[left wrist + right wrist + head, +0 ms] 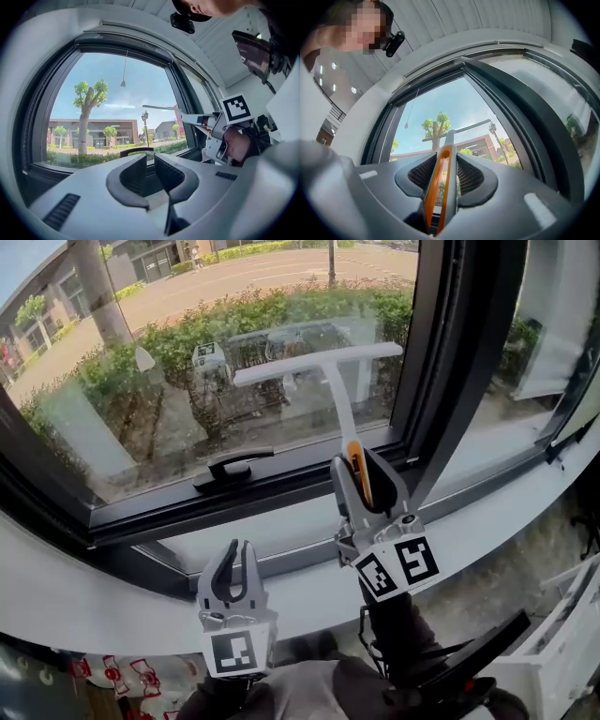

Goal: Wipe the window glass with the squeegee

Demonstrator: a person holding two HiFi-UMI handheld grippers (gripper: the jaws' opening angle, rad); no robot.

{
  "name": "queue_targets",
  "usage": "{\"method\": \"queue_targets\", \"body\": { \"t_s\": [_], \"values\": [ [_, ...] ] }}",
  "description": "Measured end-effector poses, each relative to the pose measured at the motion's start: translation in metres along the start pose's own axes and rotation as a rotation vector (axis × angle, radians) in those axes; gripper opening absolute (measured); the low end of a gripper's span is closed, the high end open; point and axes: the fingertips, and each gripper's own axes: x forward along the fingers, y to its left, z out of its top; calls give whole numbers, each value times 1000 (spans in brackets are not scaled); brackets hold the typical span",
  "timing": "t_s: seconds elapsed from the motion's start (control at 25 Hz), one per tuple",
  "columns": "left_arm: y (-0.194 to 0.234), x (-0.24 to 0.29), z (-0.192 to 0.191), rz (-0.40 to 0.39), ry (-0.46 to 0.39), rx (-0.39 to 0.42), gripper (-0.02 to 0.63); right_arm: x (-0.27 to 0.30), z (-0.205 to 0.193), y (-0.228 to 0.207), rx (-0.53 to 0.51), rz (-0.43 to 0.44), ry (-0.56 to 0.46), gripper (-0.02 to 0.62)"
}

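Black window handle (232, 465) juts below-left of the squeegee (338, 404).

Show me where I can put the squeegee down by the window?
The white sill is bare left of the left gripper and right of the right gripper, which holds the squeegee. Between the grippers it is tight.

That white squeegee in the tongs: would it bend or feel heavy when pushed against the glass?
The squeegee looks like thin plastic, so probably light. Its long slim handle, clamped only at the orange end by the right tongs, may twist or flex slightly under pressure. The wide blade bar should spread the push.
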Motion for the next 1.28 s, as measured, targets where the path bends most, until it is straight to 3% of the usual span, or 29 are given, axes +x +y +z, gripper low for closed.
{"method": "queue_targets", "body": {
  "t_s": [0.4, 0.84, 1.28],
  "values": [
    [36, -17, 4, 38, -22, 8, 52, 55, 47, 52, -70, 59, -128, 129],
    [111, -25, 4, 70, -40, -3, 52, 119, 35, 107, -79, 76, -160, 129],
    [117, -9, 6, 45, -62, -2, 52, 129, 32, 111, -63, 89, -186, 129]
  ]
}}
